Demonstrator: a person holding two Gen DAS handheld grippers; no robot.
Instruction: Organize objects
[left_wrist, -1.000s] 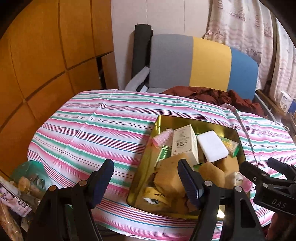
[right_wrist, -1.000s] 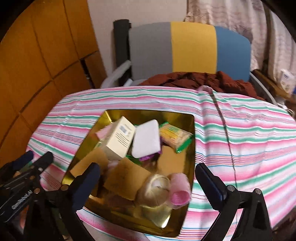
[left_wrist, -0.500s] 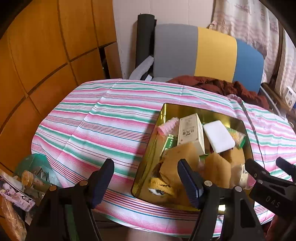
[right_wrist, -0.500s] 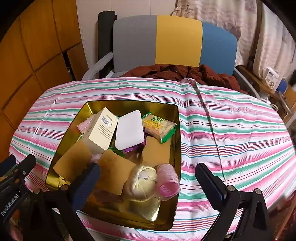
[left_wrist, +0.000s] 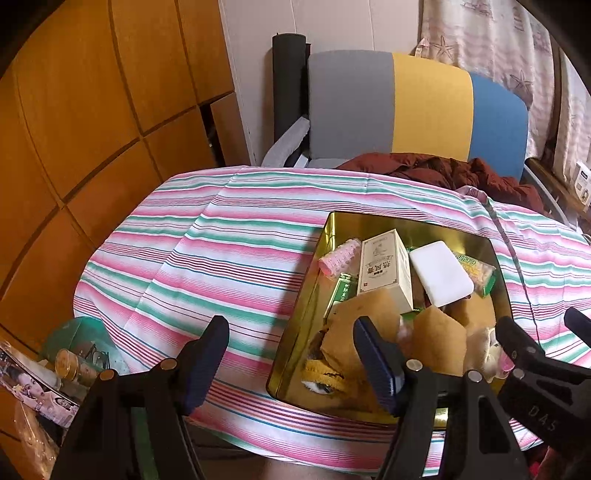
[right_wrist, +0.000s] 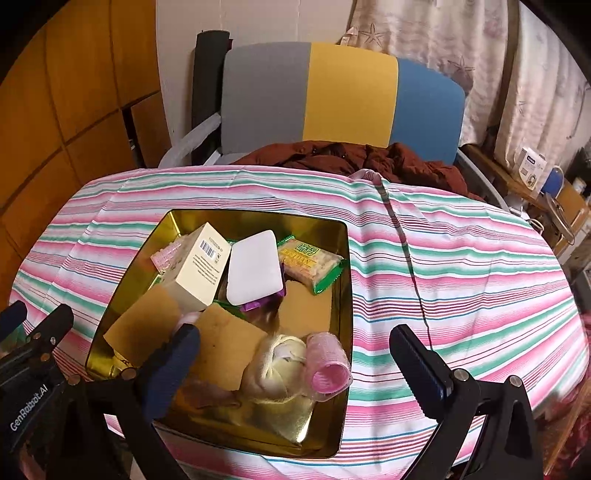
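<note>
Gold tin of mixed items on the striped table, both grippers above its near edge.
Left wrist: the view has pulled back, showing more tablecloth (left_wrist: 229, 258); left gripper (left_wrist: 291, 354) jaws gape wide, empty, beside the shiny tin (left_wrist: 306, 295) holding a cream carton (left_wrist: 384, 273).
Right wrist: the tin (right_wrist: 345, 295) sits farther off than before; right gripper (right_wrist: 295, 354) jaws wide, empty, over a ribbed pink roller (right_wrist: 328, 365) and soft pouch (right_wrist: 277, 365).

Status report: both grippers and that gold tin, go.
Left gripper open, empty. Right gripper open, empty, above gold tin. Tin heaped: cream box, white pad, pink roller. Nothing blocking.
</note>
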